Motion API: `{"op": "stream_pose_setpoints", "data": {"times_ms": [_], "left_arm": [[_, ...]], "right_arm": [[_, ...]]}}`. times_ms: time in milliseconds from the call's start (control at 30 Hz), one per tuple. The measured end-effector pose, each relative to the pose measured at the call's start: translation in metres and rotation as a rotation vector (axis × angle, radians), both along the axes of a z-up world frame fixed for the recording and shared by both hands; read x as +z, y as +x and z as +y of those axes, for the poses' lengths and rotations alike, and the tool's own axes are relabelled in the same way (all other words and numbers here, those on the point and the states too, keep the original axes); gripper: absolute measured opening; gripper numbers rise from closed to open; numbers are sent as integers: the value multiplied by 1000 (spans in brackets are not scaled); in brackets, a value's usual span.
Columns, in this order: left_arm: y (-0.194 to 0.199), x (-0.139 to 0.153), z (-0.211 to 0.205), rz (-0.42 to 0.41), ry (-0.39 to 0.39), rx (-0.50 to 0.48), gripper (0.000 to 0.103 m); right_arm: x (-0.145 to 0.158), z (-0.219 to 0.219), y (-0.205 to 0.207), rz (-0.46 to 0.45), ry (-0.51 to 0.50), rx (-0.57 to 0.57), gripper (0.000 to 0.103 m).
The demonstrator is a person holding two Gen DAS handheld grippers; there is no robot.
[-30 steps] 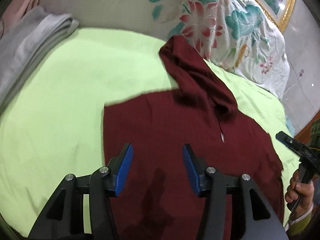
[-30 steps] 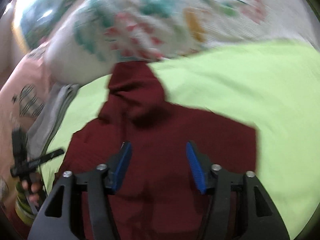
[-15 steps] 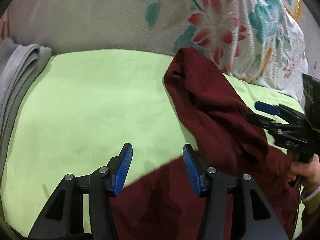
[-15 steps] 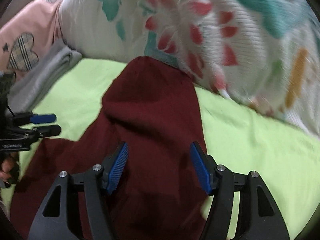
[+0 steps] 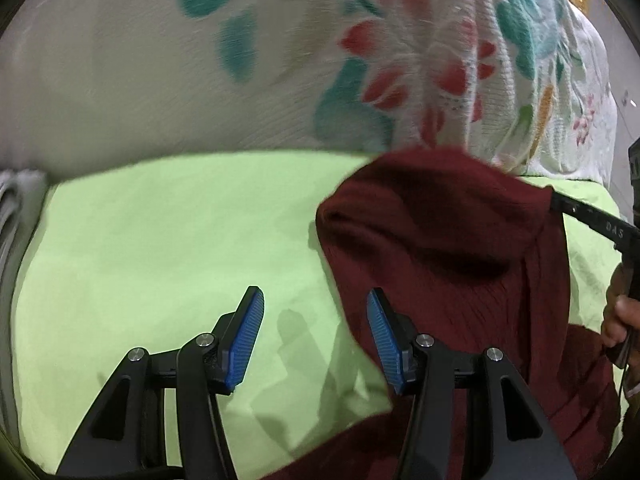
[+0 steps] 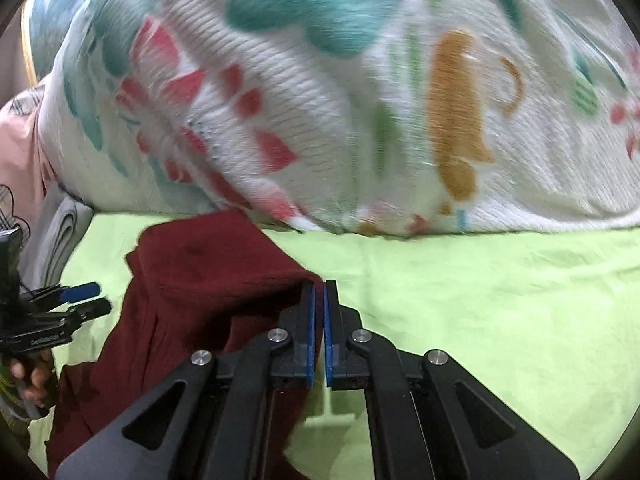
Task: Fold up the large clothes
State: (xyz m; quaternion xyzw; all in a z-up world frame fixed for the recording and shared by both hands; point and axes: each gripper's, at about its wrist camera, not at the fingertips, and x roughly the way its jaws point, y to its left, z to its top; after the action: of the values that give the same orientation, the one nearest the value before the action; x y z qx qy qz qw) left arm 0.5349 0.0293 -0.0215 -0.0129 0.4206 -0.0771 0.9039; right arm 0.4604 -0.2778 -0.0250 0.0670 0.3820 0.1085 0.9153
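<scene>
Maroon hoodie [image 5: 460,264] lies on the green bed sheet [image 5: 160,240], hood end up against the floral blanket [image 6: 360,100], long axis running back toward the person. Right gripper [image 6: 319,308] is clamped on the hood's right edge. Left gripper [image 5: 316,332] is wide open, empty, hood edge just right of it. Only the right view shows the pinch; the left view hides those fingers behind cloth.

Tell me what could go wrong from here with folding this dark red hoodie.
The right tongs pinch only a thin edge of the dark red knit hoodie's hood, so it may slip out. The left tongs are open beside the hood, holding nothing, so the fold could skew. The hood could drag against the floral quilt.
</scene>
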Motion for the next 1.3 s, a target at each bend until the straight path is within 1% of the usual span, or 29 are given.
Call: {"op": "stream_pose_setpoints", "data": {"times_ms": [67, 133, 200, 233, 300, 333, 400, 433, 467, 500, 533, 567, 600, 633, 700, 767, 867, 900, 933, 967, 1000, 1033, 1067, 1100, 1133, 1167, 1200, 1267, 1300], "left_arm": [[14, 0, -15, 5, 9, -26, 55], [26, -1, -28, 1, 38, -47, 55], [39, -5, -42, 11, 78, -78, 56], [46, -9, -46, 26, 92, -77, 56], [52, -15, -47, 48, 89, -71, 56], [54, -16, -45, 54, 76, -60, 57], [48, -11, -30, 44, -5, -47, 56], [41, -5, -20, 20, -58, -57, 56], [35, 0, -13, -3, -71, -60, 57], [32, 3, -9, -16, -65, -57, 58], [31, 5, -5, -25, -48, -54, 58], [33, 5, -5, -17, -39, -58, 59], [35, 4, -6, -4, -28, -62, 59], [37, 3, -8, 6, -18, -67, 59], [42, -3, -15, 33, -10, -98, 59], [40, -7, -21, 42, 1, -114, 59], [30, -8, -13, 30, -38, -142, 59], [28, -8, -12, 27, -39, -147, 59], [26, -8, -8, 26, -32, -147, 59], [29, -11, -8, 32, -8, -135, 58], [34, -14, -11, 45, 12, -118, 57], [42, -18, -12, 60, 16, -103, 54], [51, -20, -13, 72, -8, -93, 48], [55, -21, -15, 74, -23, -93, 36], [59, -21, -18, 75, -35, -96, 27], [63, -21, -22, 78, -40, -101, 7], [64, -20, -27, 72, -35, -97, 7], [54, -10, -39, 17, -4, -96, 7], [46, -4, -38, -2, 2, -102, 6]], "right_arm": [[-5, -3, 0, 24, 15, 8, 3], [-10, -4, 0, 31, 16, 10, 3], [-15, -6, -1, 35, 38, 6, 3], [-19, -9, 0, 44, 59, 0, 3], [-22, -8, 0, 58, 70, -7, 3], [-24, -8, 0, 61, 73, -9, 4], [-24, -11, -1, 64, 62, 6, 5], [-21, -10, -2, 63, 50, 19, 7], [-19, -6, -5, 53, 24, 39, 11], [-16, 1, -9, 34, -14, 59, 16], [-14, 6, -11, 18, -41, 72, 33], [-11, 13, -14, -6, -77, 92, 56], [-8, 23, -16, -33, -118, 108, 66], [-6, 30, -17, -55, -152, 118, 73], [-6, 47, -16, -71, -230, 153, 73], [-11, 58, -12, -51, -292, 181, 73], [-17, 56, -7, -29, -300, 193, 73], [-19, 53, -5, -24, -298, 189, 72], [-21, 50, -3, -22, -297, 183, 63], [-24, 48, 0, -16, -297, 171, 33], [-26, 45, 5, 5, -292, 147, 19], [-27, 37, 10, 27, -257, 99, 4], [-26, 30, 12, 30, -215, 70, 4], [-23, 23, 13, 28, -158, 43, 3], [-19, 14, 14, 22, -98, 15, 3], [-14, 5, 13, 16, -45, -11, 0], [-9, -2, 12, 10, -11, -34, 0], [0, -10, 6, -5, 7, -55, 0], [6, -13, 2, -14, 12, -57, 0]]}}
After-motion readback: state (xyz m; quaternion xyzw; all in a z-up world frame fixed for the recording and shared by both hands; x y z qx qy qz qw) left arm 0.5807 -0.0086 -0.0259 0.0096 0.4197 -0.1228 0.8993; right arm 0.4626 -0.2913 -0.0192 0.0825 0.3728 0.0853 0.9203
